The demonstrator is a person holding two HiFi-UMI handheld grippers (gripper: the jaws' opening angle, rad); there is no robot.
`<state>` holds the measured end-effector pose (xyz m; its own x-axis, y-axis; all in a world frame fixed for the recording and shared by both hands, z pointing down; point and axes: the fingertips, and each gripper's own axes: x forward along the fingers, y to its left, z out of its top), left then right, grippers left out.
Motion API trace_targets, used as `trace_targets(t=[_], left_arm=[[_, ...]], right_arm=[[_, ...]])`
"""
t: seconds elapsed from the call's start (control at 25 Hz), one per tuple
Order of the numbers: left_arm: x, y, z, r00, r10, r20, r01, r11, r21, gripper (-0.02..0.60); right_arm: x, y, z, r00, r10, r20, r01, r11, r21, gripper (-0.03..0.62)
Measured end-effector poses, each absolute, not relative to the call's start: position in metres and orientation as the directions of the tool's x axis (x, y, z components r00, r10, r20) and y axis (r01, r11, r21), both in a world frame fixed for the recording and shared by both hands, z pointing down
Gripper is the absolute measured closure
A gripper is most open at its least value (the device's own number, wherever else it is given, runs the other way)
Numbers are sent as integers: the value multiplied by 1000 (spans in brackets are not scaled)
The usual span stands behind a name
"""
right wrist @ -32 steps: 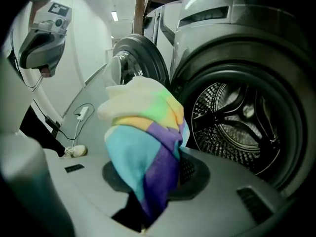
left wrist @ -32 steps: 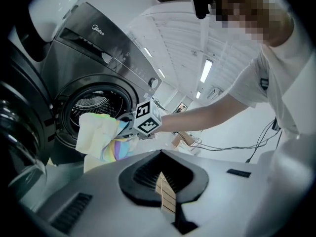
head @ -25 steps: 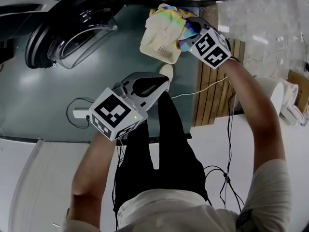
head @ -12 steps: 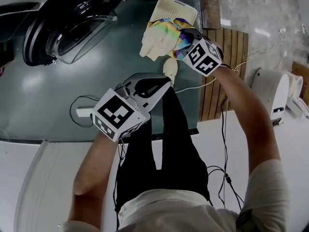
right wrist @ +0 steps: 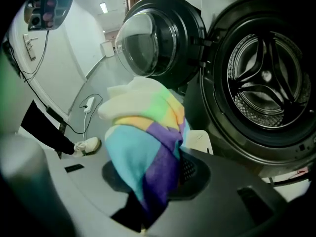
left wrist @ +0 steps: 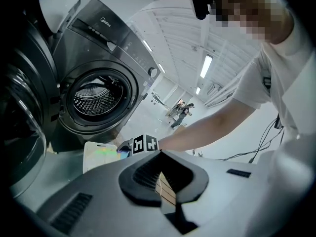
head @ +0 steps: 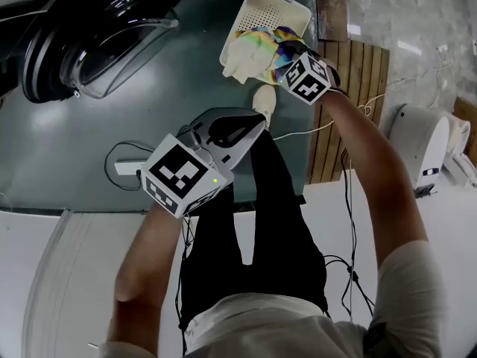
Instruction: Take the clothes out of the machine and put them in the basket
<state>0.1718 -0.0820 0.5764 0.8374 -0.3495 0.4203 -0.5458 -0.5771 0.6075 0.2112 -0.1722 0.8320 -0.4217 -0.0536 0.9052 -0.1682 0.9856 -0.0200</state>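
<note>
My right gripper [head: 283, 57] is shut on a multicoloured cloth [head: 257, 47], which hangs just over the near edge of the white perforated basket [head: 277, 7] on the floor. In the right gripper view the cloth [right wrist: 143, 152] bulges up from between the jaws [right wrist: 147, 209], and a corner of the basket [right wrist: 200, 139] shows behind it. The washing machine drum [right wrist: 266, 78] stands open with its door [head: 97, 39] swung wide. My left gripper [head: 250, 129] hangs shut and holds nothing, nearer the person's legs. The left gripper view shows the basket [left wrist: 94, 157] and the drum [left wrist: 96, 95].
A white shoe [head: 262, 99] is planted beside the basket. A power strip and cable [head: 127, 168] lie on the grey floor to the left. Wooden slats [head: 350, 88] and a white appliance [head: 428, 144] are to the right. Loose cables [head: 346, 267] trail near the legs.
My right gripper has come down with the cloth, closer to the basket. The left gripper has sunk a little and stays shut.
</note>
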Motion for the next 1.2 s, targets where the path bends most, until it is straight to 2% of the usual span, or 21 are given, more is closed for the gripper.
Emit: trace_targets(t=[0.8, 0.92, 1.04, 1.2], left_arm=[[190, -131, 656, 836, -339, 432, -548, -554, 626, 584], [194, -132, 668, 839, -336, 428, -544, -549, 635, 584], [198, -138, 680, 839, -336, 428, -544, -553, 632, 584], [202, -141, 681, 843, -323, 430, -537, -555, 635, 584]], right_arm=[[210, -202, 985, -298, 23, 954, -55, 998, -41, 445], [215, -199, 1007, -287, 22, 958, -73, 996, -45, 441], [224, -205, 1021, -274, 4, 962, -121, 992, -39, 381], [231, -207, 1016, -289, -15, 957, -172, 984, -37, 379]])
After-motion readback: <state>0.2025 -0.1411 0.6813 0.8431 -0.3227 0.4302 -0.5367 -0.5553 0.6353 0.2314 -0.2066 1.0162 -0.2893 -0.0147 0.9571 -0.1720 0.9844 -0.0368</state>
